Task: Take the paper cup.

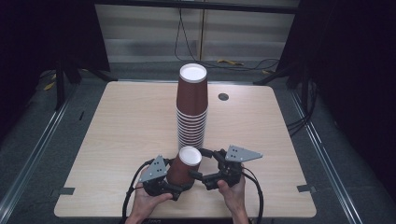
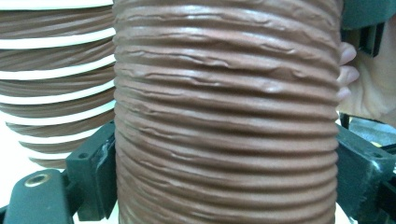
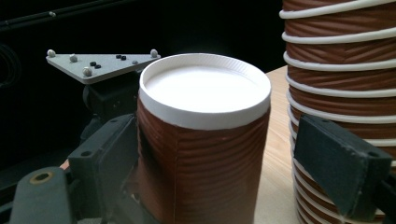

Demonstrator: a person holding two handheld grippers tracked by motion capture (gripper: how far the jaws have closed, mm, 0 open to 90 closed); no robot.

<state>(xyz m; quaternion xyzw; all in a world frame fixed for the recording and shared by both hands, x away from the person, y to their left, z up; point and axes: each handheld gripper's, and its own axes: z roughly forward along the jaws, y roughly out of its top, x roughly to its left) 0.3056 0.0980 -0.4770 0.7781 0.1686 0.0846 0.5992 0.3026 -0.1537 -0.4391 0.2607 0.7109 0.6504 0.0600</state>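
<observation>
Left tongs (image 1: pixel 180 179) clamped on brown cup (image 1: pixel 184 166); right tongs (image 1: pixel 204 164) agape beside it.

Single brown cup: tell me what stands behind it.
Behind the single brown cup stands the tall stack of upside-down cups on the table. The cup covers the stack's base.

A wooden table (image 1: pixel 116 140) carries a small dark round grommet (image 1: pixel 223 96) at about one o'clock from its centre. Beyond its twelve o'clock edge, black cables (image 1: pixel 243 65) trail across the grey floor (image 1: pixel 28 140).
</observation>
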